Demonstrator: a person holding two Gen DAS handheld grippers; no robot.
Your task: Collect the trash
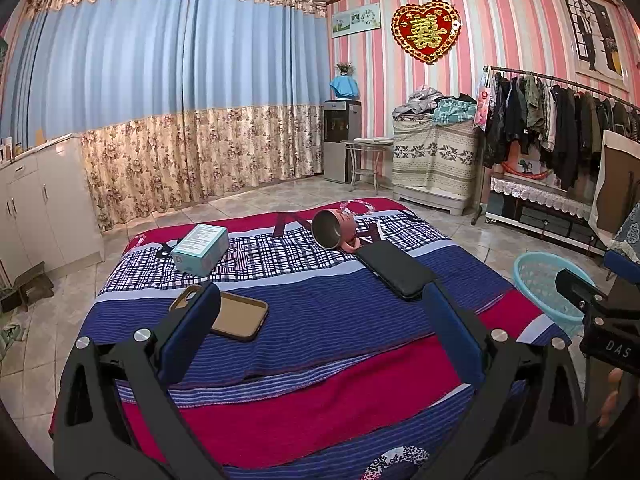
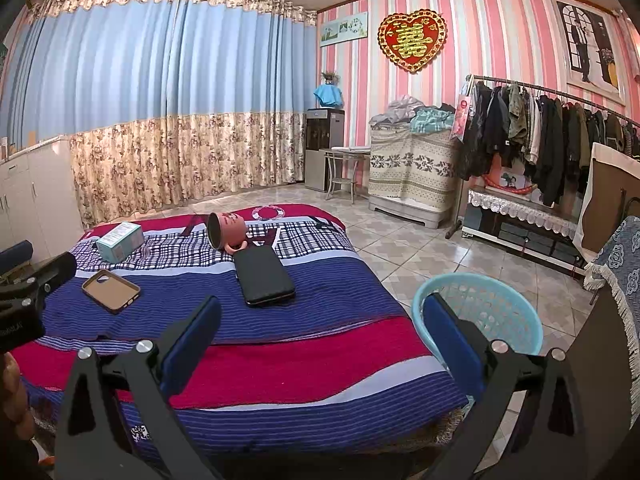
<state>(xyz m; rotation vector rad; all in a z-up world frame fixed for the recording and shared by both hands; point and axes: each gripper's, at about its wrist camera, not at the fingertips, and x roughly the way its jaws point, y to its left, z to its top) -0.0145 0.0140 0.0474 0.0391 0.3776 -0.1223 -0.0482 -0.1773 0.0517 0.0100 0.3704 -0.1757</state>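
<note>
A low table under a red and blue striped blanket (image 1: 320, 400) (image 2: 300, 360) carries a teal-and-white carton (image 1: 202, 248) (image 2: 120, 242), a tan phone case (image 1: 232, 314) (image 2: 111, 290), a pink mug (image 1: 334, 228) (image 2: 226, 230) on its side, and a black phone case (image 1: 394, 270) (image 2: 264, 276). My left gripper (image 1: 322, 320) hovers open above the blanket's near half, holding nothing. To its right, my right gripper (image 2: 322, 332) is open and empty over the table's right front corner. A light blue plastic basket (image 1: 548, 288) (image 2: 480, 312) stands on the floor beside that corner.
Tiled floor (image 2: 400, 248) surrounds the table. A clothes rack (image 2: 540, 128) and low shelf line the right wall. A covered chest (image 2: 412, 172), stool and water dispenser (image 2: 322, 148) stand at the back. White cabinets (image 1: 40, 208) are at the left, and a blue-draped chair (image 2: 616, 264) is close on the right.
</note>
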